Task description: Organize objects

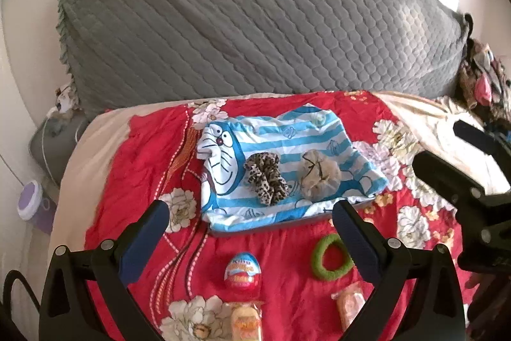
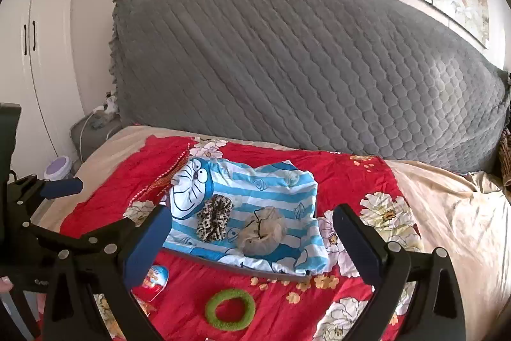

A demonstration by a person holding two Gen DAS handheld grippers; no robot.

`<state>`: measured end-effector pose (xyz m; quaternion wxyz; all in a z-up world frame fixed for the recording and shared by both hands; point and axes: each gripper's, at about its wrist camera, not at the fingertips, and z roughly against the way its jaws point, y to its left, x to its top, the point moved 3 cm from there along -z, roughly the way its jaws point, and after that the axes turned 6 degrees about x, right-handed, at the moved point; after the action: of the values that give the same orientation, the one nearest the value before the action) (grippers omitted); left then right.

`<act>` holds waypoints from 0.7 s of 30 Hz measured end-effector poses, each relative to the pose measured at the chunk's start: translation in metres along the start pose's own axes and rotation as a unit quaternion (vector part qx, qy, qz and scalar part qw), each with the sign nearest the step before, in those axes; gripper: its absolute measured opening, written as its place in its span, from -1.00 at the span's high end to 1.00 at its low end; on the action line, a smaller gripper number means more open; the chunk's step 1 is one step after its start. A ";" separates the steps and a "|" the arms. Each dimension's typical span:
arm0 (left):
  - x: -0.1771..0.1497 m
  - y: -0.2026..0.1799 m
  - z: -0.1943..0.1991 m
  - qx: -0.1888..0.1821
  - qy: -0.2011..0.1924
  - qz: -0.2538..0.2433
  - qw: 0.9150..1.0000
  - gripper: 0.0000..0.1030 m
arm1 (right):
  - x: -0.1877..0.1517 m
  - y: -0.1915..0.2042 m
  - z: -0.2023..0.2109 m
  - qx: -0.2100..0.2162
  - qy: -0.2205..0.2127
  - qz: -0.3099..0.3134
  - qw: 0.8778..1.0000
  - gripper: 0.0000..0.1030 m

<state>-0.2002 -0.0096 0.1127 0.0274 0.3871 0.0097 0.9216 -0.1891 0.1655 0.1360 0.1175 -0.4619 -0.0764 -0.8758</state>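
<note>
A blue-striped cartoon cloth [image 1: 281,130] [image 2: 274,190] covers a flat tray on the red floral bedspread [image 1: 134,168] [image 2: 105,213]. On it lie a leopard scrunchie [image 1: 266,178] [image 2: 214,218] and a beige scrunchie [image 1: 319,174] [image 2: 260,234]. Nearer me lie a green scrunchie [image 1: 332,258] [image 2: 230,309], a chocolate egg [image 1: 243,270] [image 2: 156,278] and two wrapped snacks [image 1: 246,320] [image 1: 349,302]. My left gripper [image 1: 250,214] is open and empty above the near items. My right gripper [image 2: 252,219] is open and empty over the cloth.
A grey quilted headboard cover [image 1: 255,21] [image 2: 303,69] stands behind the bed. A lilac jar [image 1: 30,200] [image 2: 57,166] sits at the left of the bed. A white wardrobe [image 2: 28,53] is at far left. Patterned fabric [image 1: 485,75] lies at right.
</note>
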 end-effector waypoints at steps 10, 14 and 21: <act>-0.020 0.004 0.028 0.015 -0.019 0.000 1.000 -0.98 | -0.021 0.005 0.030 0.007 -0.002 -0.006 1.000 -0.97; -0.029 0.000 0.028 0.017 -0.024 0.002 1.000 -0.98 | -0.032 0.004 0.034 0.007 0.000 -0.009 1.000 -0.97; -0.046 -0.006 0.019 0.015 -0.016 -0.001 1.000 -0.98 | -0.048 0.007 0.035 0.005 0.004 -0.009 1.000 -0.97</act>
<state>-0.1540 -0.0068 0.0928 0.0227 0.4022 0.0237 0.9150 -0.1336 0.1740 0.1164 0.1122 -0.4567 -0.0849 -0.8784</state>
